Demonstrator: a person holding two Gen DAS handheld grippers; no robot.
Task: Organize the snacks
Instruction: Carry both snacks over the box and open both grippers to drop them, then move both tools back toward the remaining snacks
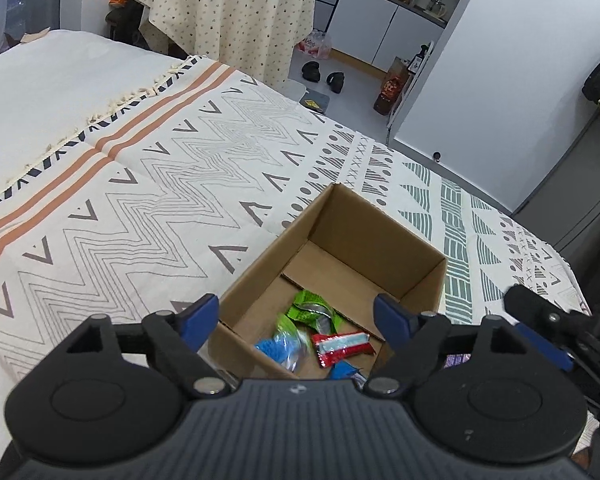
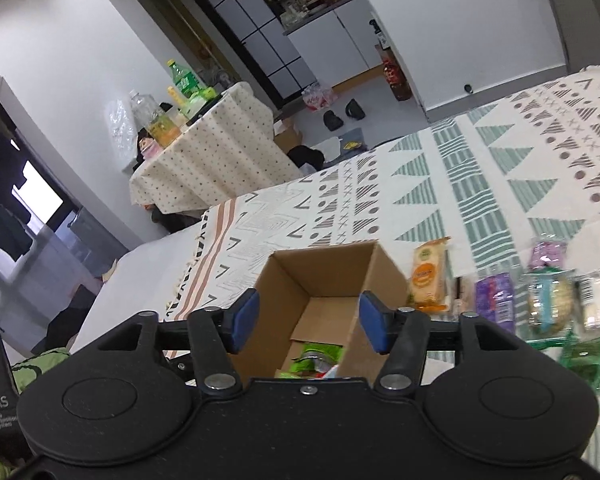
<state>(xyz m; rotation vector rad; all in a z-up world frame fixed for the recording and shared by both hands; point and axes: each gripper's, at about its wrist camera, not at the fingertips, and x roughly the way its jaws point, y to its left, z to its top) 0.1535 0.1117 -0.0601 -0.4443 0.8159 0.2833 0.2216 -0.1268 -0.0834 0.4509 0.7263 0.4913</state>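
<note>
Several snack packets (image 1: pixel 320 340) already lie in the cardboard box (image 1: pixel 404 292) at 6 o'clock; both claws, left gripper (image 1: pixel 296 320) and right gripper (image 2: pixel 306 318), are spread and empty. Risk: clipping the box wall. Only the right view shows loose packets (image 2: pixel 496 300) at 3 o'clock

A bed (image 1: pixel 60 92) carries everything, spread with a cream patterned blanket (image 1: pixel 148 208) of grey zigzags, green triangles and orange stripes near its fringed edge. A cardboard box (image 1: pixel 260 264) stands open-topped on the blanket. Just beside the box, toward the green-striped part, a row of snack packs lies on the blanket: an orange-labelled cracker pack (image 2: pixel 429 276), a purple pack (image 2: pixel 495 300), a clear pack of round biscuits (image 2: pixel 550 300) and green wrappers (image 2: pixel 584 354), blurred.
</note>
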